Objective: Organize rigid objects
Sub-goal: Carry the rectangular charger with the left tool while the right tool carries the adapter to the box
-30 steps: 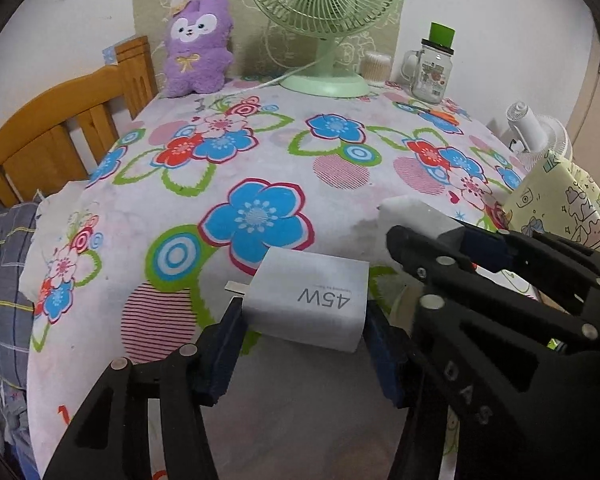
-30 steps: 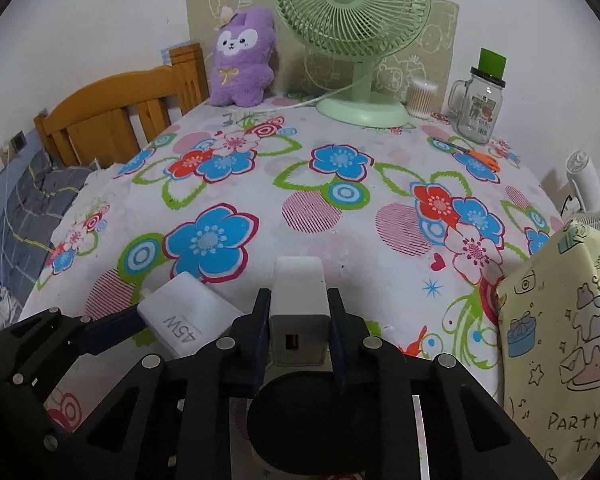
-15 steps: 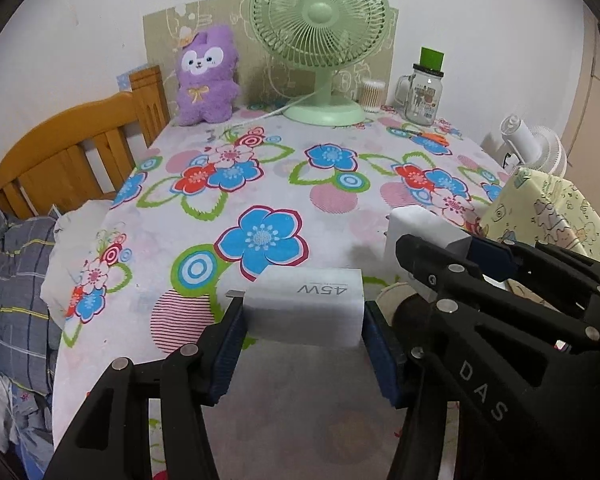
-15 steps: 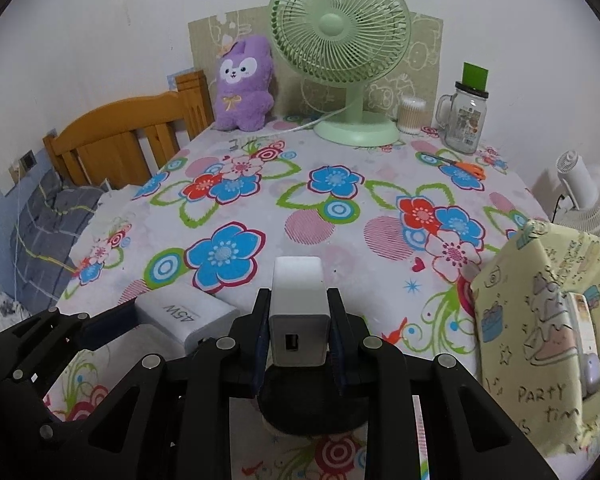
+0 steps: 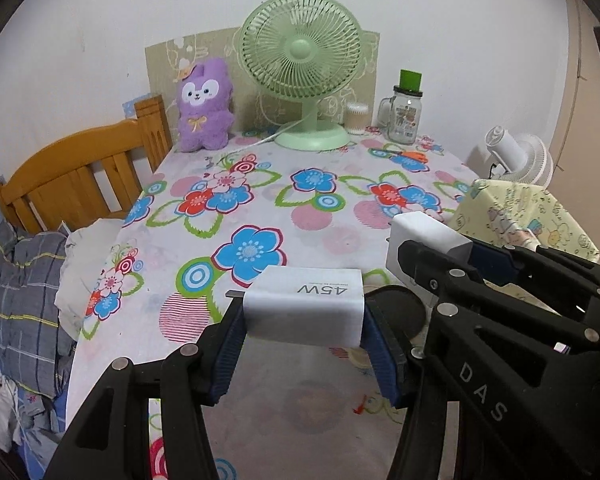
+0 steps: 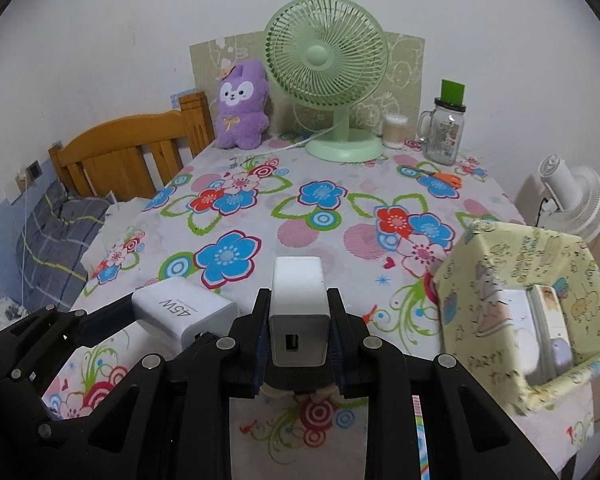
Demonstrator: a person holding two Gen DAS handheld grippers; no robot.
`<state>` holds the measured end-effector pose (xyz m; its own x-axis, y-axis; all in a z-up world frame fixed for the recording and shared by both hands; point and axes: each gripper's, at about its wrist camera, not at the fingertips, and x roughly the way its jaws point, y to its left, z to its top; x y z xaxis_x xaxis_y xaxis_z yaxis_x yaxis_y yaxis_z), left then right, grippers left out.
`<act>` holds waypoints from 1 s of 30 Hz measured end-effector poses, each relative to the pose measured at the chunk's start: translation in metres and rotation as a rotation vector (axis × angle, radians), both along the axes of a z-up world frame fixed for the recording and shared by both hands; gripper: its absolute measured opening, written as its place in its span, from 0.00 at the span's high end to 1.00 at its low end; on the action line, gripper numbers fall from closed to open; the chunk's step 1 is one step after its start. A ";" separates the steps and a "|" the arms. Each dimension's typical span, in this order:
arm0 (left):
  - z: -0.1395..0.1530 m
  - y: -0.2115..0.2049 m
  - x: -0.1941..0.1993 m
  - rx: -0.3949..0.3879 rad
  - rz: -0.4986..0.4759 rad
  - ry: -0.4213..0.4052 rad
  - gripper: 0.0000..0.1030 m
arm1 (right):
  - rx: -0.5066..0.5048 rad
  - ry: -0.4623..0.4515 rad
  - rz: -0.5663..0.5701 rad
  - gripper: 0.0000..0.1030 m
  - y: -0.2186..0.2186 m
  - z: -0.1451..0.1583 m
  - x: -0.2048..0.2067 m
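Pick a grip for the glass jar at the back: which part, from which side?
Judging by shape: take the jar across its round glass body, below the black lid, coming from the front. Its handle sticks out on the left toward the swab tub, and the green cap on top looks too narrow for a steady hold. Both grippers are full, though.
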<state>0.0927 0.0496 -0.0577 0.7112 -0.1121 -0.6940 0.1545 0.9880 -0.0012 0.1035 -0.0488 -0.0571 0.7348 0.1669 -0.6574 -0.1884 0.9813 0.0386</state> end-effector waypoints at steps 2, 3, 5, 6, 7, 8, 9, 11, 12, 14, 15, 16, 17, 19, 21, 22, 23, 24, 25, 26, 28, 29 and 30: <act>0.004 -0.004 -0.006 0.000 -0.001 -0.009 0.43 | -0.003 -0.004 -0.003 0.73 -0.004 0.004 -0.005; 0.005 -0.005 -0.008 0.001 -0.001 -0.011 0.43 | -0.004 -0.005 -0.004 0.73 -0.005 0.005 -0.007; 0.008 -0.008 -0.013 0.003 0.000 -0.018 0.43 | -0.008 -0.009 -0.007 0.73 -0.009 0.008 -0.013; 0.009 -0.010 -0.015 0.003 0.000 -0.020 0.43 | -0.010 -0.011 -0.008 0.73 -0.012 0.010 -0.016; 0.011 -0.012 -0.017 0.004 0.001 -0.022 0.43 | -0.012 -0.012 -0.008 0.73 -0.013 0.012 -0.018; 0.012 -0.014 -0.020 0.004 0.003 -0.024 0.43 | -0.014 -0.013 -0.009 0.73 -0.015 0.013 -0.020; 0.013 -0.015 -0.021 0.005 0.003 -0.026 0.43 | -0.015 -0.014 -0.009 0.73 -0.015 0.014 -0.021; 0.017 -0.018 -0.025 0.006 0.005 -0.031 0.43 | -0.015 -0.019 -0.009 0.73 -0.018 0.017 -0.025; 0.018 -0.019 -0.026 0.007 0.005 -0.035 0.43 | -0.014 -0.022 -0.008 0.73 -0.020 0.019 -0.027; 0.023 -0.023 -0.030 0.012 0.007 -0.045 0.43 | -0.011 -0.027 -0.010 0.73 -0.024 0.023 -0.030; 0.024 -0.024 -0.031 0.014 0.007 -0.049 0.43 | -0.010 -0.030 -0.009 0.73 -0.025 0.025 -0.031; 0.026 -0.026 -0.032 0.016 0.007 -0.054 0.43 | -0.009 -0.033 -0.009 0.73 -0.027 0.027 -0.033; 0.028 -0.027 -0.033 0.016 0.008 -0.057 0.43 | -0.008 -0.035 -0.010 0.73 -0.028 0.028 -0.034; 0.031 -0.031 -0.035 0.017 0.005 -0.063 0.43 | -0.010 -0.041 -0.011 0.73 -0.032 0.031 -0.036; 0.033 -0.035 -0.036 0.017 0.003 -0.067 0.43 | -0.011 -0.044 -0.014 0.73 -0.035 0.034 -0.038; 0.034 -0.036 -0.037 0.016 0.002 -0.069 0.43 | -0.010 -0.045 -0.017 0.73 -0.037 0.035 -0.039; 0.035 -0.038 -0.038 0.016 0.001 -0.070 0.43 | -0.010 -0.044 -0.020 0.73 -0.039 0.036 -0.040; 0.036 -0.040 -0.038 0.016 -0.001 -0.071 0.43 | -0.009 -0.044 -0.022 0.73 -0.041 0.036 -0.040; 0.036 -0.041 -0.039 0.016 -0.003 -0.072 0.43 | -0.008 -0.042 -0.023 0.73 -0.043 0.037 -0.041; 0.037 -0.043 -0.039 0.017 -0.005 -0.072 0.43 | -0.007 -0.042 -0.026 0.73 -0.045 0.037 -0.041; 0.038 -0.047 -0.040 0.018 -0.009 -0.075 0.43 | -0.007 -0.045 -0.030 0.73 -0.048 0.039 -0.042; 0.039 -0.048 -0.040 0.018 -0.011 -0.075 0.43 | -0.005 -0.046 -0.034 0.73 -0.050 0.039 -0.043; 0.040 -0.051 -0.040 0.020 -0.013 -0.077 0.43 | -0.004 -0.046 -0.036 0.73 -0.052 0.040 -0.043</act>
